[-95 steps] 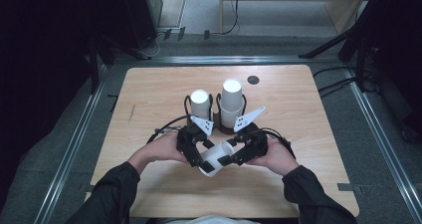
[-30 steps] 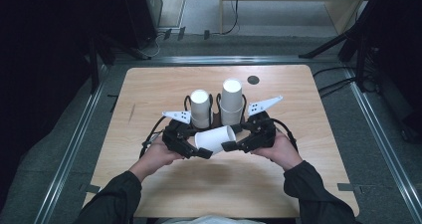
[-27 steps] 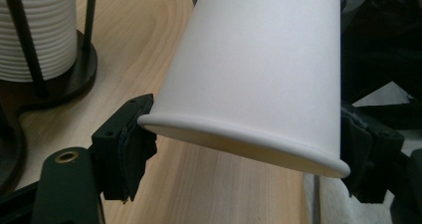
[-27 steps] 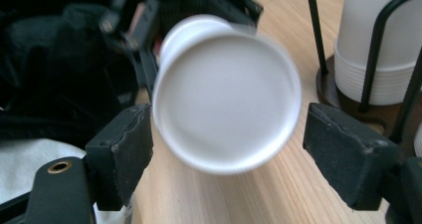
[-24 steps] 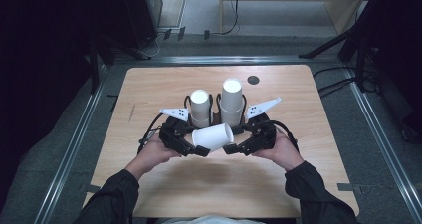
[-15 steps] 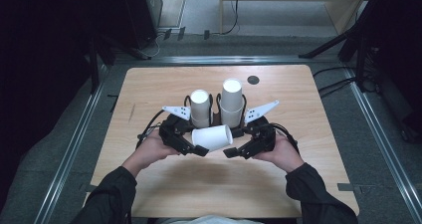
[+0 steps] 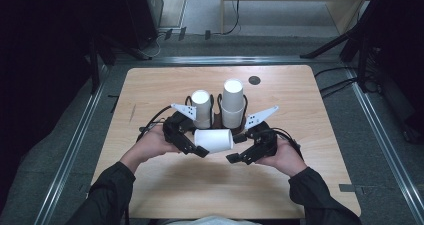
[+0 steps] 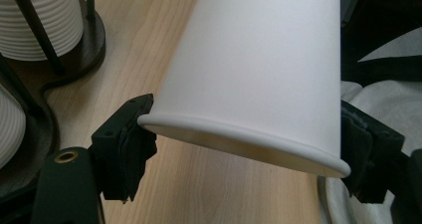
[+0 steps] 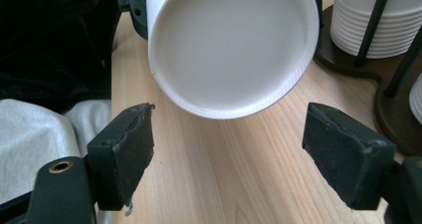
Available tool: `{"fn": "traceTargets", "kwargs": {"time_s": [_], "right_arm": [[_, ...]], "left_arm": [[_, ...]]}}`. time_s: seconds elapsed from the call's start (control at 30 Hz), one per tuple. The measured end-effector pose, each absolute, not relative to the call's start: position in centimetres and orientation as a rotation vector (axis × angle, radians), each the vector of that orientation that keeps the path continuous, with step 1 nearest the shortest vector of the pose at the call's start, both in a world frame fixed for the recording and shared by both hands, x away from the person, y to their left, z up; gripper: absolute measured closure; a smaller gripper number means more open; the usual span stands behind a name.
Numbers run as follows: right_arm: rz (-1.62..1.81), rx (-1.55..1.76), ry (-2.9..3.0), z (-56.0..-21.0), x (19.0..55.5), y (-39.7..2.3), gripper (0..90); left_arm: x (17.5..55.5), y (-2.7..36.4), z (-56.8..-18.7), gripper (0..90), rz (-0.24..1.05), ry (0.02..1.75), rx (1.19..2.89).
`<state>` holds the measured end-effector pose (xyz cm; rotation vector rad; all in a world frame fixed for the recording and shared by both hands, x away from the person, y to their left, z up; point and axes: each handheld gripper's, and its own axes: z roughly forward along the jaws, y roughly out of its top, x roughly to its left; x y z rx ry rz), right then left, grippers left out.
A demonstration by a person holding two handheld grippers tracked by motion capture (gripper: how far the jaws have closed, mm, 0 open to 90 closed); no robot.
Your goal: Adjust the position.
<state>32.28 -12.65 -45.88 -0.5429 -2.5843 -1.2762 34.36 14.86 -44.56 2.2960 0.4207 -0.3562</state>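
Note:
A white paper cup (image 7: 214, 140) lies level above the table, rim to the left and base to the right. My left gripper (image 7: 195, 141) is shut on its rim end; in the left gripper view both pads (image 8: 127, 144) press the rim of the cup (image 8: 259, 69). My right gripper (image 7: 239, 148) stands open just right of the base. In the right gripper view the cup's recessed base (image 9: 231, 45) faces the camera beyond the spread gripper (image 9: 236, 154), touching neither pad. Behind stand two upside-down stacks of white cups (image 7: 201, 107) (image 7: 232, 102) on a dark stand.
The wooden table (image 7: 165, 85) has a small black disc (image 7: 254, 80) at the far right. The stand's dark base and rods (image 9: 368, 59) are close beyond the cup. Cables (image 7: 150, 122) trail from both grippers. Metal rails (image 7: 70, 150) flank the table.
Three seconds ago both grippers were close together on the cup nearer the person. The hands have since spread, the cup turned level, and the right gripper has come off its base.

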Motion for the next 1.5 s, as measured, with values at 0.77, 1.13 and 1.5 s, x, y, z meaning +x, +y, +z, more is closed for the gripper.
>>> {"fn": "traceTargets", "kwargs": {"time_s": [0.77,1.13,1.5], "right_arm": [[-1.243,-0.53,-2.601,-46.5,31.8,-12.6,22.1],[-1.2,-0.491,-2.601,-47.1,31.8,-11.2,24.6],[-1.176,-0.468,-2.613,-47.0,31.6,-11.0,32.5]], "left_arm": [[35.0,11.6,-46.3,19.8,-0.457,0.314,2.475],[34.3,10.4,-47.0,19.7,-0.468,0.262,2.533],[34.3,10.4,-47.1,19.5,-0.472,0.264,2.538]]}}
